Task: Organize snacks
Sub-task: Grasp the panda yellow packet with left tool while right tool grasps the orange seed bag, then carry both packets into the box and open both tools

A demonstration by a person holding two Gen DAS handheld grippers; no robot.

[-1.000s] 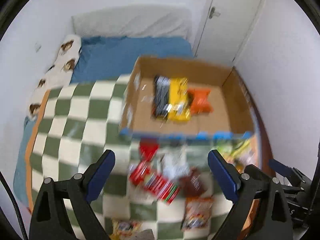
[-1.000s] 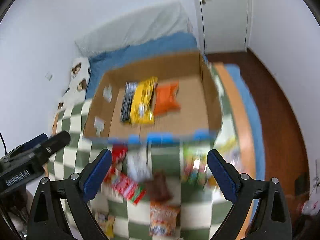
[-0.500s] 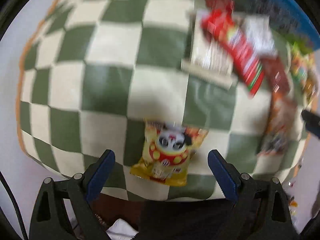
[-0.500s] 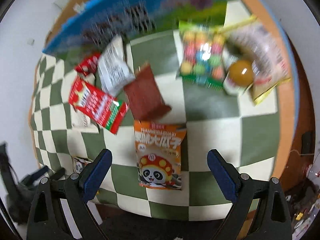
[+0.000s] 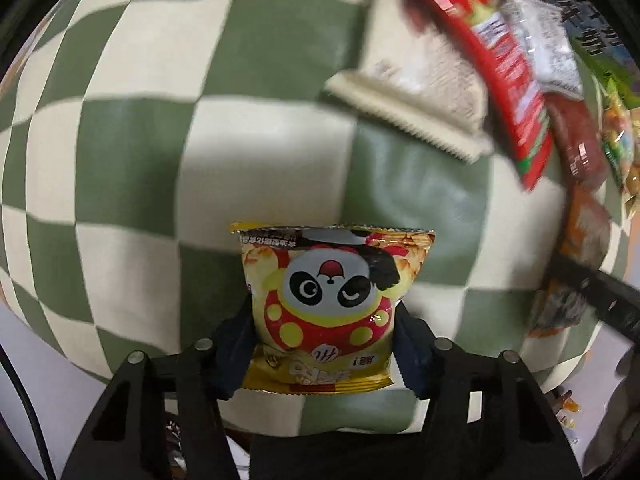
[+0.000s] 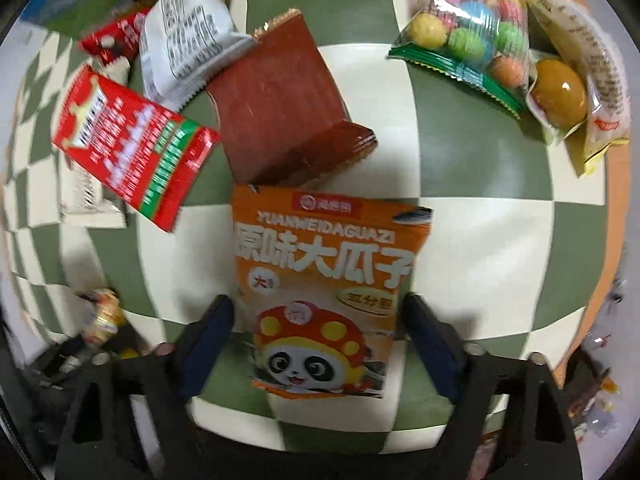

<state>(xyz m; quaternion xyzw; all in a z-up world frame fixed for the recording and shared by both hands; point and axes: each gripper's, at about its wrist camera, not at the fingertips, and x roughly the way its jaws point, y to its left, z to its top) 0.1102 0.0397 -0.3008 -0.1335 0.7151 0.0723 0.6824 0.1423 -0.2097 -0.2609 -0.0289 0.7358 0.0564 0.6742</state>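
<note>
In the left wrist view, the left gripper [image 5: 323, 328] was clamped on the yellow panda packet [image 5: 320, 308], both blue fingers [image 5: 236, 344] pressed against its sides, right at the near edge of the green-and-cream checkered blanket [image 5: 132, 152]. Far right of it lay a cream packet [image 5: 424, 88] with a red packet [image 5: 500, 68] across it, then a dark brown one [image 5: 576, 144], all blurred. Over in the right wrist view, the right gripper [image 6: 320, 344] stood apart, its fingers straddling the lower half of the orange sunflower-seed packet [image 6: 324, 288] lying flat on the blanket; whether they touched it, I could not tell. Just beyond sat a brown wafer packet [image 6: 280, 108], with a red-and-green packet [image 6: 128, 144] to its left, a white packet [image 6: 184, 36] far left, and a bag of coloured balls [image 6: 468, 28] far right.
</note>
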